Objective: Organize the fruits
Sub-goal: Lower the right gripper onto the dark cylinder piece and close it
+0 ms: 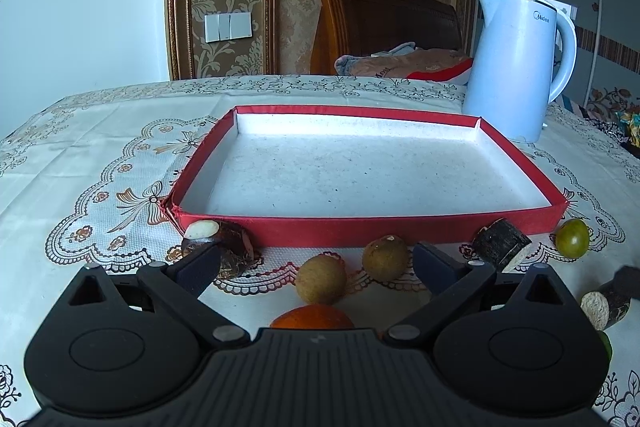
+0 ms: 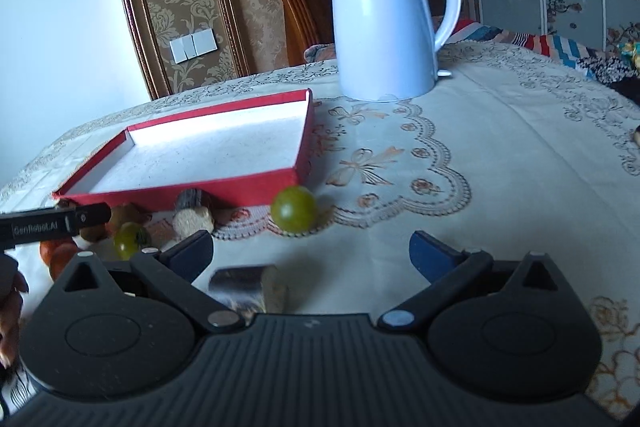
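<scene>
An empty red tray with a white inside lies on the table; it also shows in the right wrist view. In front of it lie a dark water chestnut, two brown longans, an orange, a sugarcane piece, a green tomato and another cane piece. My left gripper is open over the longans and orange. My right gripper is open, with a cane piece between its fingers and a green tomato ahead.
A white electric kettle stands behind the tray's right corner, also in the right wrist view. A lace tablecloth covers the table. A wooden chair and bedding are behind. The left gripper's side shows at left.
</scene>
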Motion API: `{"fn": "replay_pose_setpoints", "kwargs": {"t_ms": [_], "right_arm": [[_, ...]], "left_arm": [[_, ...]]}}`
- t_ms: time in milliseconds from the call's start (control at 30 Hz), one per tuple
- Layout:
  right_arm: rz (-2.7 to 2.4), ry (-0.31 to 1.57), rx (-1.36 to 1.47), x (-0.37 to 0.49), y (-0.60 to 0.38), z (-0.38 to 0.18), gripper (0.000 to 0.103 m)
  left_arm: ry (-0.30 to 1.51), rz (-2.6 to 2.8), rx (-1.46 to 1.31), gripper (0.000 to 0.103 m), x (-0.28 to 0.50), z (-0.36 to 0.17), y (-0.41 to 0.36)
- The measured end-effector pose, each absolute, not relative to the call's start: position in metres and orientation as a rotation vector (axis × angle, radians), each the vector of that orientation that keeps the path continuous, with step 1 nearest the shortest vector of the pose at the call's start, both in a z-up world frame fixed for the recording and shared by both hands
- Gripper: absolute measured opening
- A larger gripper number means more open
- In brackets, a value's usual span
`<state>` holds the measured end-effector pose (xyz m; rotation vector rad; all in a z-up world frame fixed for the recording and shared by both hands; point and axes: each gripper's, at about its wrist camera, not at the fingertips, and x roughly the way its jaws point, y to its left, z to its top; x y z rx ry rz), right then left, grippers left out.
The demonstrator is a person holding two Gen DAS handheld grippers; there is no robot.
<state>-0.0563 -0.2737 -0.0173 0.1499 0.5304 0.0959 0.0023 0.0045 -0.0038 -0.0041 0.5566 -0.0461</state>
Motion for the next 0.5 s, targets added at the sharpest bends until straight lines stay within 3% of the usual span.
{"fn": "replay_pose_setpoints", "kwargs": {"t_ms": [267,500], "right_arm": [[0.134,0.565,0.106,-0.060,-0.255,-0.023,0.102],[0.128,0.583,0.098,-0.054,-0.247,-0.023,0.083]], "left_arm": [[0.565,-0.048,-0.006,0.103,0.003,-0.005,0.004],[0.569,-0.052,-0.002,0.103,0.003,-0.005,0.005]]}}
